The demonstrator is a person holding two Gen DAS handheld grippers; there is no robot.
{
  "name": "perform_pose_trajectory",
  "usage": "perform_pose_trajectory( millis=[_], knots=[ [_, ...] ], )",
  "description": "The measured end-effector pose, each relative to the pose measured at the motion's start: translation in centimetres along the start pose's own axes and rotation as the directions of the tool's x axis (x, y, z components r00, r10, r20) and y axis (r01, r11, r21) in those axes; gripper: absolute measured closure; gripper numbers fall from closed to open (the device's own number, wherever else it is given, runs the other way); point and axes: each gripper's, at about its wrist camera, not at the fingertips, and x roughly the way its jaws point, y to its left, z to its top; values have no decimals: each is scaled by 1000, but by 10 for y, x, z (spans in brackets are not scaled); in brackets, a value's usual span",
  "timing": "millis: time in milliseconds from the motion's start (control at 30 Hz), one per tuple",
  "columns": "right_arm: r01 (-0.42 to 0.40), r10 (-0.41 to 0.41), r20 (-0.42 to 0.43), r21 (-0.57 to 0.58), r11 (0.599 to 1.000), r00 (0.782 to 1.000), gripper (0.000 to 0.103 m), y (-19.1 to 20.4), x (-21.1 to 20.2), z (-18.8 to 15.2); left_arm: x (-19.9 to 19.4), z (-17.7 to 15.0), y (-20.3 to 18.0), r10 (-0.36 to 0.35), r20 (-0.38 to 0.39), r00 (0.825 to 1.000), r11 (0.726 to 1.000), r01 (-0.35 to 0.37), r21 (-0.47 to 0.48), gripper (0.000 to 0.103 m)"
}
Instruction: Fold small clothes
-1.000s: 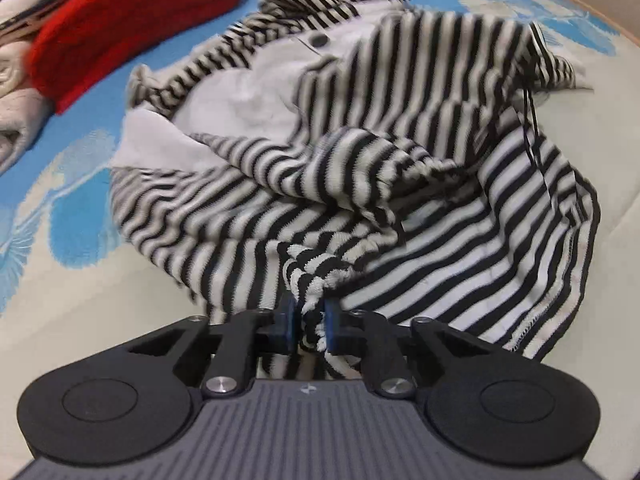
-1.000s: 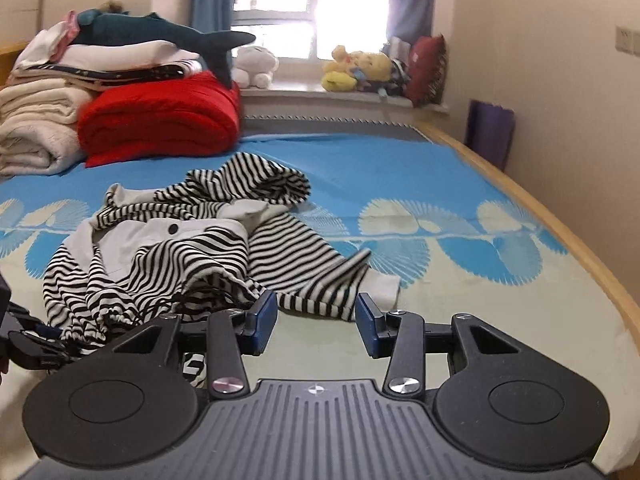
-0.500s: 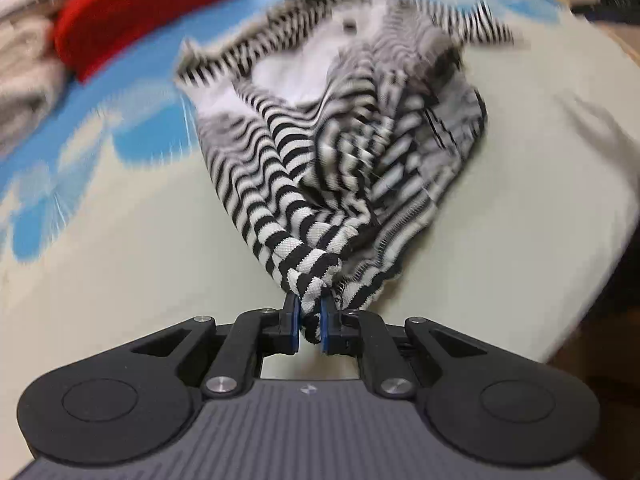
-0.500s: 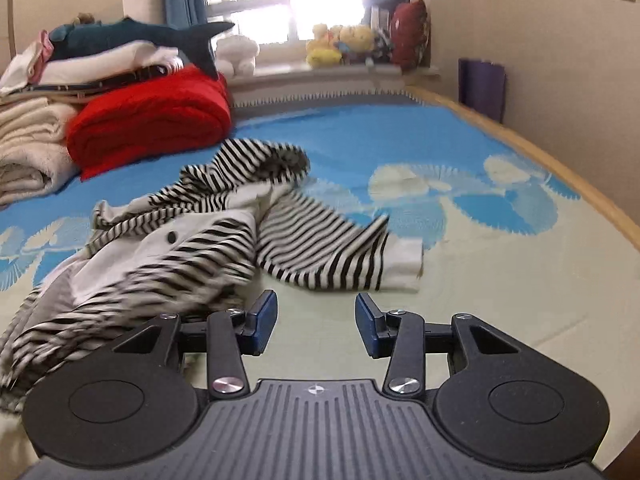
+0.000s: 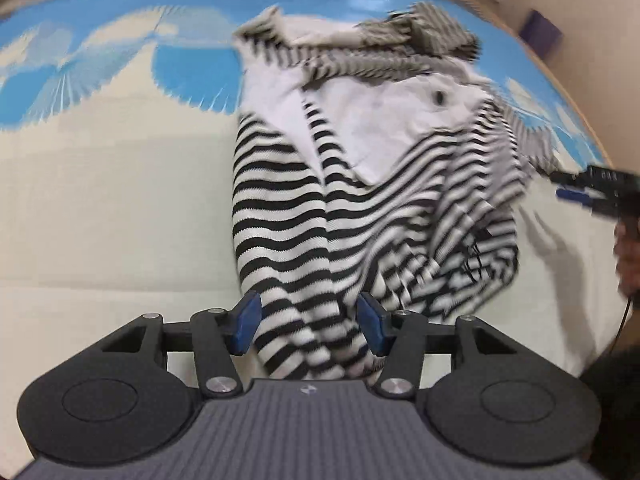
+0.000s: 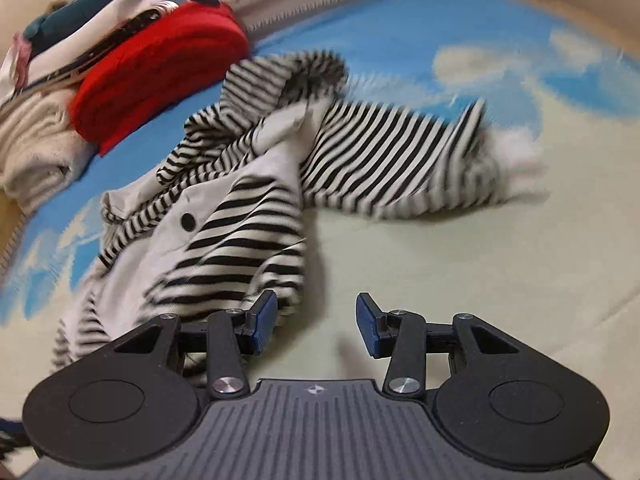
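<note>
A small black-and-white striped hooded garment with a white lining and a dark button lies crumpled on the bed. My left gripper is open, its blue pads on either side of the garment's near striped end, which lies between them. In the right wrist view the garment spreads left of centre with one sleeve reaching right. My right gripper is open and empty over bare sheet beside the garment's near edge. It also shows in the left wrist view at the far right.
The bed sheet is cream with blue fan patterns. A red folded blanket and a pile of cream and white bedding with a dark plush shark sit at the back left. The bed's edge runs along the right.
My left gripper pulled the garment's end toward the near edge, then opened and let it go. My right gripper tilted down and moved closer to the garment, still open.
</note>
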Motion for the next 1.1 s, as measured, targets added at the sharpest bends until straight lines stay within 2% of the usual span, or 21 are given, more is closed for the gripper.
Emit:
perform_pose_trajectory(
  millis=[100,167,233,267,300,333,367,400,500,567,633,700,733,767,833,867,900,933,967,1033,1100],
  knots=[
    [-40,44,-37,92,995,998,50,-2,31,5,26,8,-1,50,-88,995,997,-55,-48,41],
    [-39,46,-54,135,990,998,50,-4,46,7,37,6,-1,115,-153,981,991,-125,-56,41],
    [-33,44,-69,151,988,997,50,-1,59,8,42,7,-1,146,-174,974,985,-160,-66,41],
    [-30,42,-80,146,989,996,55,1,64,8,44,8,-2,142,-181,973,985,-157,-68,44],
    [-30,42,-89,132,991,995,73,4,68,7,45,10,-4,142,-183,973,986,-155,-64,54],
    [-23,35,-96,124,992,995,82,6,70,6,45,12,-8,147,-180,973,986,-159,-52,62],
    [-13,24,-91,122,992,996,87,7,67,6,45,13,-11,156,-172,973,986,-164,-32,83],
    [-2,11,-77,116,993,997,90,7,61,8,44,13,-16,160,-158,974,986,-164,-15,97],
    [-38,28,85,112,993,996,93,4,5,29,32,17,-32,120,-69,990,993,-120,6,98],
    [-84,69,244,54,995,967,94,5,-59,42,11,19,-45,43,27,999,999,-43,9,99],
    [-109,116,381,-39,993,917,94,6,-131,44,-13,17,-61,-53,124,991,998,50,32,99],
    [-13,103,446,-200,980,889,94,15,-181,29,-30,10,-73,-103,157,982,993,92,76,99],
    [72,63,444,-280,957,894,94,21,-190,16,-33,4,-76,-100,143,985,992,88,90,99],
    [136,12,398,-342,930,917,93,24,-189,5,-31,-2,-76,-83,104,991,993,73,95,99],
    [131,-67,166,-414,901,984,90,16,-159,-16,-18,-16,-67,23,-18,1000,993,-21,113,99],
    [108,-86,74,-400,910,994,85,5,-143,-27,-9,-24,-64,115,-76,990,982,-102,162,98],
    [114,-129,-16,-368,923,992,80,-8,-127,-36,-1,-31,-60,196,-117,974,963,-169,209,98],
    [139,-170,-65,-341,930,983,78,-16,-117,-40,4,-35,-56,227,-145,963,957,-192,219,98],
    [142,-175,-80,-315,939,981,73,-23,-113,-40,6,-36,-51,212,-165,963,963,-178,202,96],
    [154,-173,-51,-267,951,984,58,-34,-110,-36,4,-34,-47,167,-163,972,976,-139,168,81],
    [157,-168,-31,-212,964,985,52,-43,-103,-30,1,-30,-46,136,-139,981,984,-119,129,52]
  ],
)
